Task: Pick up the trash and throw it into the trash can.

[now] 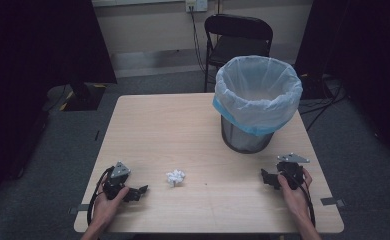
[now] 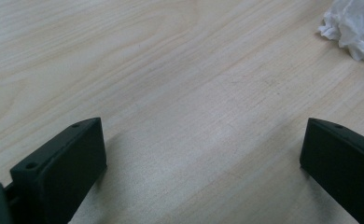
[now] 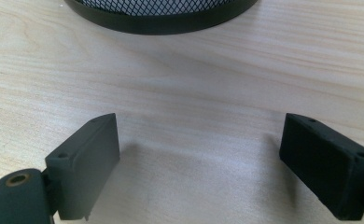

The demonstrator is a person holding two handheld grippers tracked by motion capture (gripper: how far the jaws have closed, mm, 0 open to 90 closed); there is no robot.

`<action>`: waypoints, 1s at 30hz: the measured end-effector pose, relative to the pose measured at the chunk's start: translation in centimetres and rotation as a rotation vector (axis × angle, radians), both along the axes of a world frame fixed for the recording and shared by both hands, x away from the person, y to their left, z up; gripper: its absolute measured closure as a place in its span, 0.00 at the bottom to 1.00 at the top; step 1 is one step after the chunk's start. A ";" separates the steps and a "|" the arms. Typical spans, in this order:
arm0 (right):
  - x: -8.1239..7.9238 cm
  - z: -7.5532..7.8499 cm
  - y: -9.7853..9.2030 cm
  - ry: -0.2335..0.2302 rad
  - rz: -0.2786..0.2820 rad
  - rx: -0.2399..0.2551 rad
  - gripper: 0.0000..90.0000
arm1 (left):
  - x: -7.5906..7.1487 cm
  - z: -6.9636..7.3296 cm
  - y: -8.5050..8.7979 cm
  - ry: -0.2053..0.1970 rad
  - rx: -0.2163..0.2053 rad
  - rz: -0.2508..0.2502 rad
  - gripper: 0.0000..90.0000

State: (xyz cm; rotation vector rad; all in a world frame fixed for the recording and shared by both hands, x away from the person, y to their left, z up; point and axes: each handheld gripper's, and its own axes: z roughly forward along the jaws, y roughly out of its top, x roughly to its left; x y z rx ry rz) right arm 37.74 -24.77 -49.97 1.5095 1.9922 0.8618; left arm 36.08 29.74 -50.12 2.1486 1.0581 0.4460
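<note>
Both claws, left (image 1: 142, 189) and right (image 1: 264, 176), rested on the table (image 1: 153, 125) with jaws wide, holding nothing. Paper wad (image 1: 175, 176) lay between them; bin (image 1: 257, 102) stood behind.

The left gripper (image 1: 142, 190) is held low in the left hand (image 1: 105, 201) and the right gripper (image 1: 264, 176) in the right hand (image 1: 294, 189), each with jaws spread wide and nothing between them.
</note>
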 end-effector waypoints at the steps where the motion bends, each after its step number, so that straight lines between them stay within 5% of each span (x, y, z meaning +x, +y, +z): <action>1: 0.0 0.0 0.0 0.000 0.000 0.000 0.12 | 0.0 0.0 0.0 0.000 0.000 0.000 0.00; 13: 0.0 0.0 0.0 0.000 0.001 -0.001 0.13 | 0.1 0.3 0.1 0.004 -0.008 0.005 0.06; 15: 0.0 0.0 0.0 0.001 0.002 -0.001 0.12 | 0.3 0.7 0.2 0.007 -0.030 0.013 0.21; 19: 0.0 0.0 0.0 0.000 0.006 -0.001 0.12 | 0.5 1.4 0.1 -0.011 -0.071 0.018 0.20; 24: 0.0 0.0 0.0 0.000 0.007 -0.001 0.12 | 0.3 2.4 -1.5 -0.011 -0.142 -0.055 0.23; 30: 0.0 0.0 0.0 0.001 0.006 -0.001 0.12 | 1.0 3.3 -4.0 -0.024 -0.157 -0.143 0.24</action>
